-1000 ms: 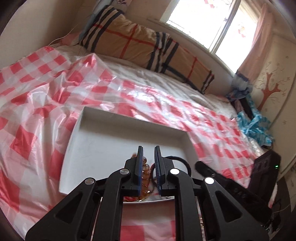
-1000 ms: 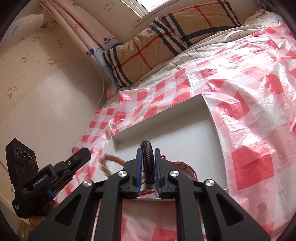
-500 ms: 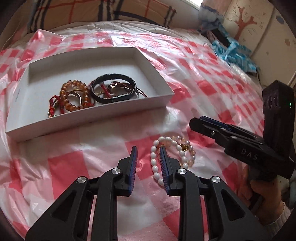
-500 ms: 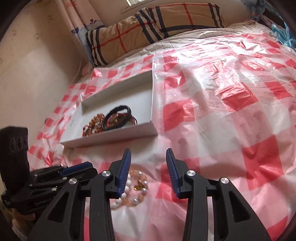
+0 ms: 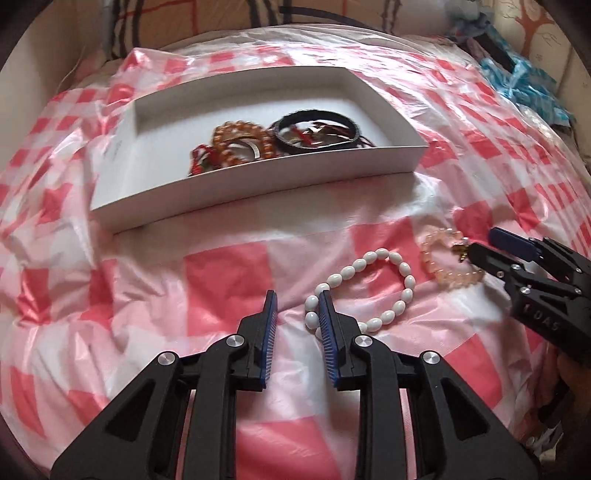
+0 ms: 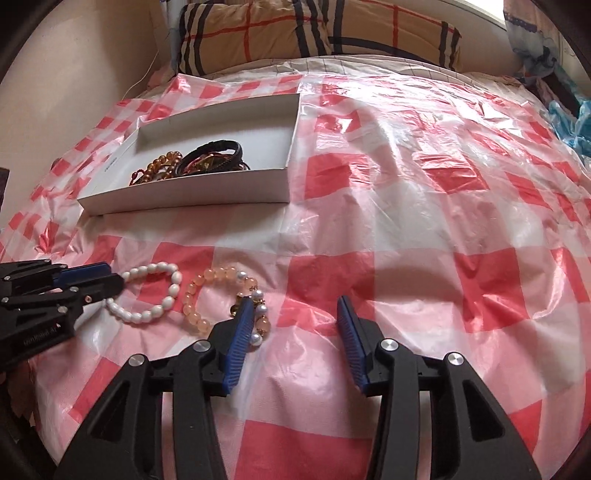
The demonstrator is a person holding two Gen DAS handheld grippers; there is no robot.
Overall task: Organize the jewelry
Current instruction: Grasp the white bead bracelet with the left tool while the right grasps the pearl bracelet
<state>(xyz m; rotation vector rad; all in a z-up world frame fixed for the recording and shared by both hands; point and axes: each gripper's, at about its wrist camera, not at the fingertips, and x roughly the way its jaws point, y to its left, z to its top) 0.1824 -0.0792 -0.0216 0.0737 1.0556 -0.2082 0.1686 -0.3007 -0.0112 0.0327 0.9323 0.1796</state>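
A white bead bracelet (image 5: 408, 282) (image 6: 173, 284) and a peach bead bracelet (image 5: 454, 275) (image 6: 207, 277) lie side by side on the checked sheet. My left gripper (image 5: 298, 299) (image 6: 110, 277) is open low over the white one, whose left beads lie just inside the right finger, unpressed. My right gripper (image 6: 294, 302) (image 5: 484, 245) is open and its jaws are still opening. Its left finger covers the peach bracelet's pearl end, and only sheet shows between the jaws. Further back, the white box (image 5: 258, 192) (image 6: 184, 201) holds an amber bead bracelet (image 5: 236, 133), a black bracelet (image 5: 317, 118) and red cords.
The red-and-white plastic sheet (image 6: 406, 229) covers the whole bed and is wrinkled. A plaid pillow (image 6: 295, 33) lies along the far edge, a wall (image 6: 74, 74) stands at the left, and blue plastic (image 5: 524, 81) sits at the right. A hand (image 5: 569, 373) holds the right gripper.
A second ago both grippers were shut on bracelets over the box. Those bracelets now lie in it, and both grippers have opened and drawn back and down to the bracelets on the sheet.
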